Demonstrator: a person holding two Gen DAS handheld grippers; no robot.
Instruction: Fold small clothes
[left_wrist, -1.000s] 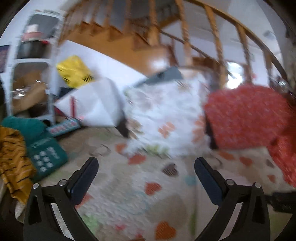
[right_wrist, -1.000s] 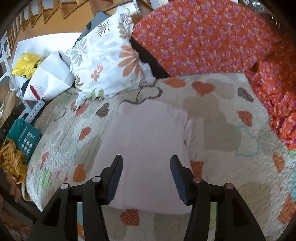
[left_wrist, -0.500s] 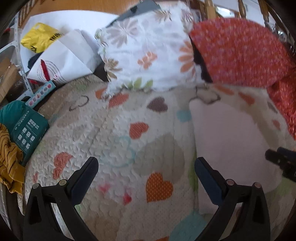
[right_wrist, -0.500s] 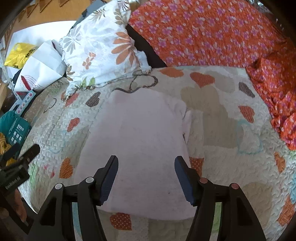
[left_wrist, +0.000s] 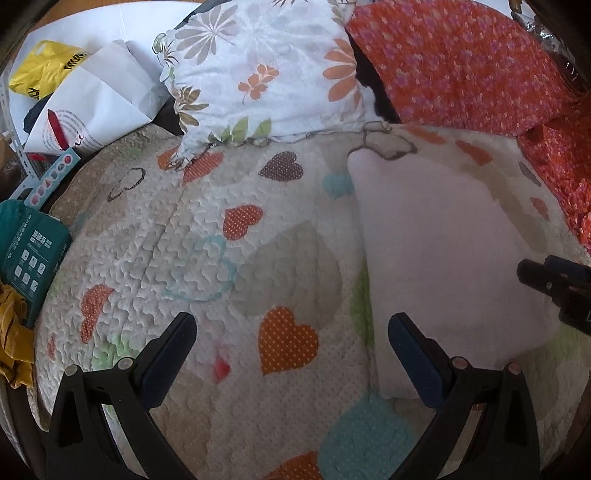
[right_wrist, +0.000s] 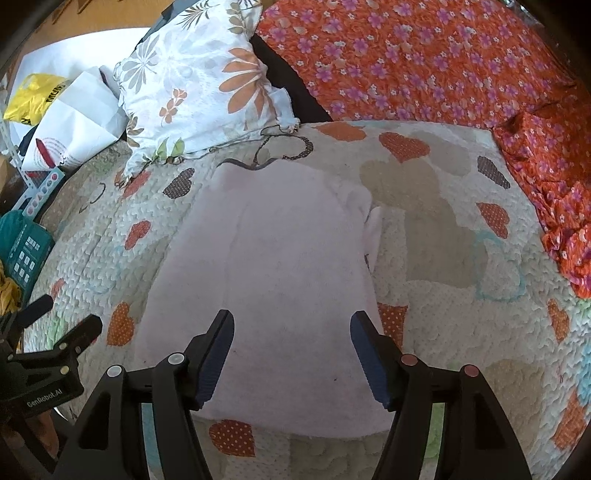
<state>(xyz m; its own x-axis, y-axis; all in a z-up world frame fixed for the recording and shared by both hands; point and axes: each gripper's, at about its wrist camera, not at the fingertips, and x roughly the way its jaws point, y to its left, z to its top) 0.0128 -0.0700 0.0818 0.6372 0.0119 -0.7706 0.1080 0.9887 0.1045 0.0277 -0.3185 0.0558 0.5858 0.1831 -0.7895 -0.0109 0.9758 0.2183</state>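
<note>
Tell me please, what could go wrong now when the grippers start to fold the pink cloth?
The open right gripper could pinch the heart quilt along with the pink garment. The open left gripper sits over quilt, beside the garment's edge, so it may miss it.

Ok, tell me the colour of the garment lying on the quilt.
Pale pink garment, plain, clearest in the right wrist view.

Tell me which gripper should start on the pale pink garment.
Right, probably. The right gripper is open, with the pale pink garment spread directly between and ahead of its fingers. The left gripper, also open, faces bare heart quilt; the garment lies off to its right side.
</note>
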